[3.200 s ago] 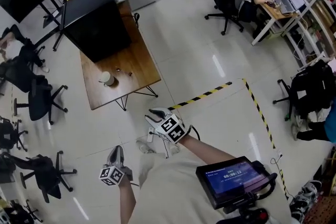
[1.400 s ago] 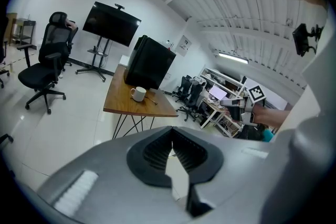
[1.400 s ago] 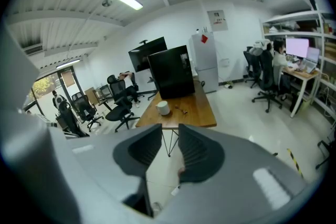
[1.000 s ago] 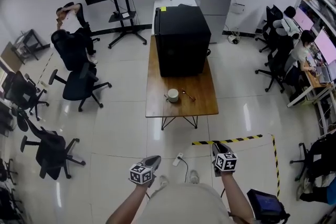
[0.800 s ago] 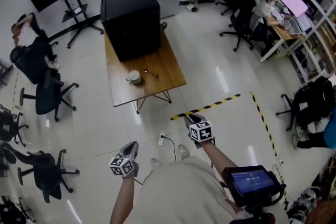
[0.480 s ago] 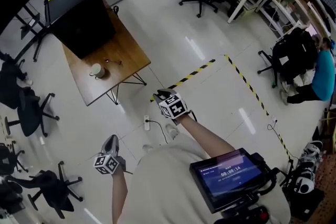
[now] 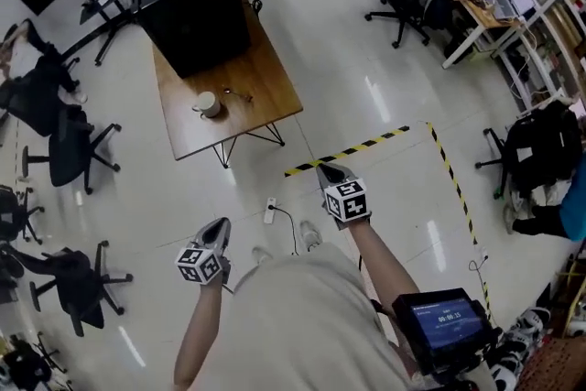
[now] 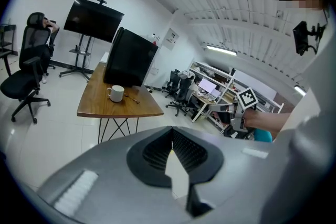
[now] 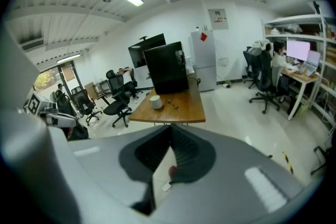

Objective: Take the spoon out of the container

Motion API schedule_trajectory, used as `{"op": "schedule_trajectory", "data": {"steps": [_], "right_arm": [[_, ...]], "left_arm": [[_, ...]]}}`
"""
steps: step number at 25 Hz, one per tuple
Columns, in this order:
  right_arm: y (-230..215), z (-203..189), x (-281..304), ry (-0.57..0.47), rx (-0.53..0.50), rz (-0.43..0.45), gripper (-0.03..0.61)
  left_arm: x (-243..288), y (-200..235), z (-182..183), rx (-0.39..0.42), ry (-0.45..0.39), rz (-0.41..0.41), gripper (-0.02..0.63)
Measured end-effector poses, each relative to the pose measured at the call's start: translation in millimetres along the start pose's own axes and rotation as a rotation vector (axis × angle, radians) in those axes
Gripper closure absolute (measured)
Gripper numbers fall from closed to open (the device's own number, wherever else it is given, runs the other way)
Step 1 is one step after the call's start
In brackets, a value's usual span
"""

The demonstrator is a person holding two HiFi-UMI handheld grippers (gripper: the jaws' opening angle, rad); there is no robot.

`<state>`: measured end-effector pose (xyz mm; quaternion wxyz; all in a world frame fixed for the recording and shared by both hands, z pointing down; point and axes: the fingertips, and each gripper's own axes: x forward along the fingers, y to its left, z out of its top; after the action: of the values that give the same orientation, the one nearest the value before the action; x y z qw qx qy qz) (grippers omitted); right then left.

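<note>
A white mug [image 7: 208, 103] stands on the wooden table [image 7: 265, 110], far ahead of me. A thin spoon [image 7: 240, 93] lies on the tabletop just right of the mug. In the left gripper view the mug [image 8: 116, 93] and spoon [image 8: 132, 97] appear small beyond the jaws. The right gripper view shows the mug [image 9: 155, 102] and spoon [image 9: 171, 106] too. My left gripper [image 7: 218, 224] and right gripper [image 7: 328, 169] hang over the floor, well short of the table. Both are shut, with nothing between the jaws.
A big black box [image 7: 192, 0] fills the table's far half. Office chairs [image 7: 64, 156] stand to the left. Yellow-black tape [image 7: 352, 151] and a power strip with cable [image 7: 270, 211] lie on the floor ahead. People sit at desks [image 7: 476, 5] at the upper right.
The head view has swung about, so the table shifts in the picture. Both grippers stay in front of my body, away from the table.
</note>
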<state>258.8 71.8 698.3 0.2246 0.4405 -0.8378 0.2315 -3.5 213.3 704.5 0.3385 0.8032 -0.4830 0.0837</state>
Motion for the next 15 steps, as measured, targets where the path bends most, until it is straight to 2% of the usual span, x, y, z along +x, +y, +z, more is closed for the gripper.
{"op": "schedule_trajectory", "data": {"steps": [9,15], "right_arm": [[8,-39,5,0.049,0.049,0.044,0.577],[-11,-29,4,0.027,0.068,0.04,0.577]], "left_arm": [[9,-15,-4,-0.017,0.014,0.001,0.612],[13,-25,-10,-0.026,0.035,0.011,0.612]]}}
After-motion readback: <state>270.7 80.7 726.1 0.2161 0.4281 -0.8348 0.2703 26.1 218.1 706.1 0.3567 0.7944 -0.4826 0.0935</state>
